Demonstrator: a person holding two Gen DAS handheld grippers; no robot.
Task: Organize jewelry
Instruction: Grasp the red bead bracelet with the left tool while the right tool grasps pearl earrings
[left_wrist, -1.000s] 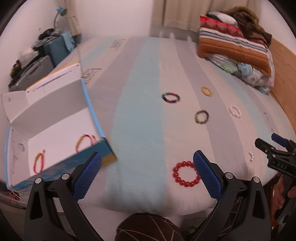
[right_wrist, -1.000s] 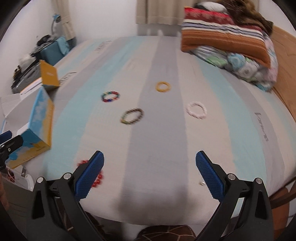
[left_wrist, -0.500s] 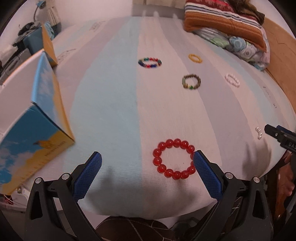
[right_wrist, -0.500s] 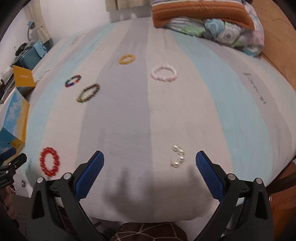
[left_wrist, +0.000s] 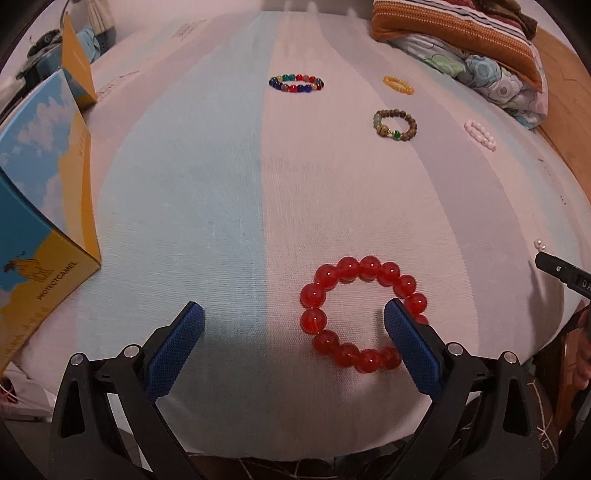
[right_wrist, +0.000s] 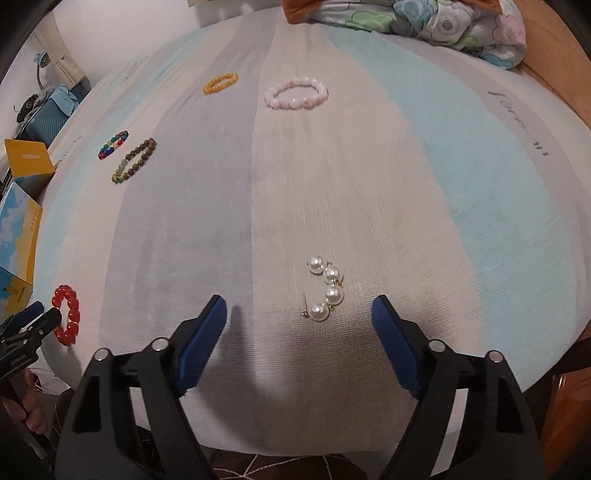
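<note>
A red bead bracelet (left_wrist: 321, 295) lies on the striped bed near the front edge. My left gripper (left_wrist: 293, 314) is open low over it, the right finger (left_wrist: 410, 343) inside the ring. My right gripper (right_wrist: 297, 306) is open just short of pearl earrings (right_wrist: 327, 290). Further back lie a multicolour bracelet (left_wrist: 296, 83), a yellow one (left_wrist: 398, 84), a brown-green one (left_wrist: 394, 124) and a pink one (right_wrist: 296, 93). The red bracelet also shows in the right wrist view (right_wrist: 66, 314).
A blue and yellow cardboard box (left_wrist: 40, 192) stands at the bed's left edge. Folded blankets and a pillow (left_wrist: 461, 40) lie at the back right. A wooden bed frame (left_wrist: 565, 103) runs along the right. Luggage and clutter (right_wrist: 48, 110) sit on the floor at left.
Both grippers have moved down and forward toward the bed. The red bracelet is now between my left fingers, and the pearl earrings sit just ahead of my right fingers.
</note>
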